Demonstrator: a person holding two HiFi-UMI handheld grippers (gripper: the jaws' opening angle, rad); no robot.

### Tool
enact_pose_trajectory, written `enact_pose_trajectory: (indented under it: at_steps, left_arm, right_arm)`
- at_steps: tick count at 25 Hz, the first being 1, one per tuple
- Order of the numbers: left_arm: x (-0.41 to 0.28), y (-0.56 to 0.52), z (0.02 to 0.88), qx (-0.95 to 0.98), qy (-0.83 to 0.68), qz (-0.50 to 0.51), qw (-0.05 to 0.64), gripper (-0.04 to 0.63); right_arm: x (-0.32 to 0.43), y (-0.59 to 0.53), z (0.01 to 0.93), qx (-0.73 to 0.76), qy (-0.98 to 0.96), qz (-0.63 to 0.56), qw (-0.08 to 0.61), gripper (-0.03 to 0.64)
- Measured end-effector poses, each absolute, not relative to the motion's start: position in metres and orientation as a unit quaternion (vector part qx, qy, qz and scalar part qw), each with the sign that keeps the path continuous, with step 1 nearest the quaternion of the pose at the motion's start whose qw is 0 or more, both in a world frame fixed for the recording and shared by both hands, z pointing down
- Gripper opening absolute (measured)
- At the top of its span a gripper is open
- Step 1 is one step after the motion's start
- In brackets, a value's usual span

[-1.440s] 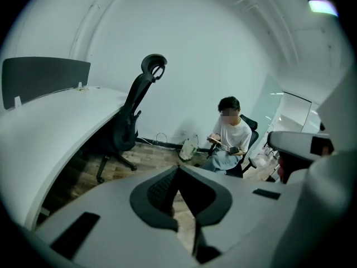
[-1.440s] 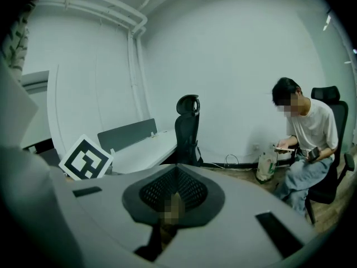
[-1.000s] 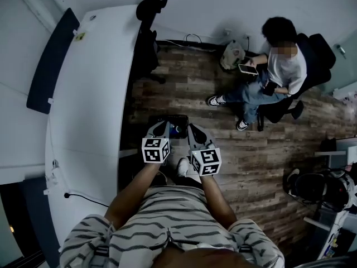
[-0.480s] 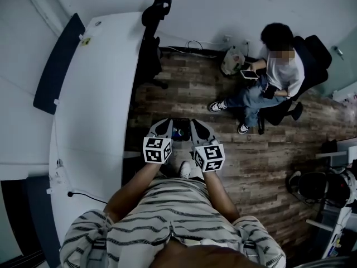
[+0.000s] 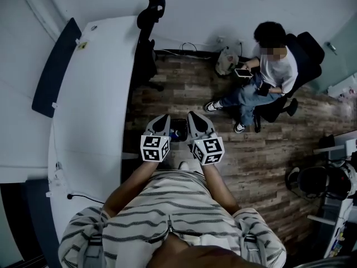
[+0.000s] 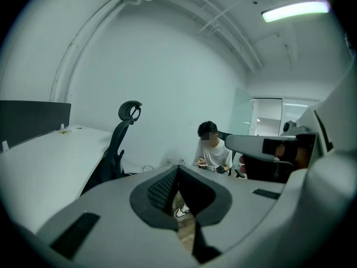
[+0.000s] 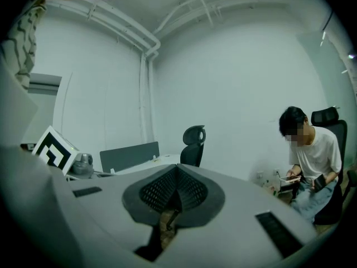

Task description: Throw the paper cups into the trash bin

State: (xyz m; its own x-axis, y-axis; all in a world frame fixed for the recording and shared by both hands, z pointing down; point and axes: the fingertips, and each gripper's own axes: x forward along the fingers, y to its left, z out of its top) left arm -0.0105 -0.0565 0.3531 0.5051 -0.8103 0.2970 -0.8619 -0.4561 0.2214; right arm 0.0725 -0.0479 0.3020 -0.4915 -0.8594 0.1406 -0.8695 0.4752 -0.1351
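In the head view a dark trash bin (image 5: 178,129) stands on the wood floor beside the desk, with something blue inside it. No paper cup shows in any view. My left gripper (image 5: 162,119) and right gripper (image 5: 193,116) hang side by side over the bin's two sides, pointing away from me. The left gripper (image 6: 177,173) has its jaws pressed together with nothing between them. The right gripper (image 7: 176,175) is likewise shut and empty. Both gripper views look out nearly level across the room.
A long white desk (image 5: 95,99) with a dark partition (image 5: 53,68) runs along the left. A black office chair (image 5: 149,15) stands at its far end. A seated person (image 5: 270,66) holds a phone at the right, a bag (image 5: 226,60) beside them. Equipment (image 5: 315,183) sits at the lower right.
Both grippers have risen together above the bin, staying shut and side by side. The head view has shifted slightly; the seated person has barely moved.
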Motion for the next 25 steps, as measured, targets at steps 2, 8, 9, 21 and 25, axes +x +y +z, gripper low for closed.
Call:
enact_pose_trajectory:
  at_steps: [2,8,9,21,25]
  left_arm:
    - [-0.008,-0.057,0.347,0.852,-0.491,0.068,0.167,0.023]
    - [-0.009,-0.063,0.336,0.858,-0.489,0.057,0.147,0.023]
    - [-0.009,-0.063,0.336,0.859,-0.489,0.057,0.144,0.023]
    - [-0.01,-0.068,0.332,0.864,-0.486,0.055,0.124,0.023]
    - [-0.01,-0.07,0.329,0.865,-0.485,0.054,0.118,0.023]
  right_arm:
    - [0.074,-0.049,0.299,0.503,-0.859,0.092,0.022,0.009]
    - [0.071,-0.054,0.295,0.5,-0.862,0.083,0.013,0.009]
    - [0.07,-0.055,0.295,0.499,-0.863,0.083,0.012,0.009]
    - [0.066,-0.062,0.298,0.495,-0.865,0.08,0.004,0.009]
    - [0.067,-0.064,0.299,0.496,-0.865,0.078,0.002,0.009]
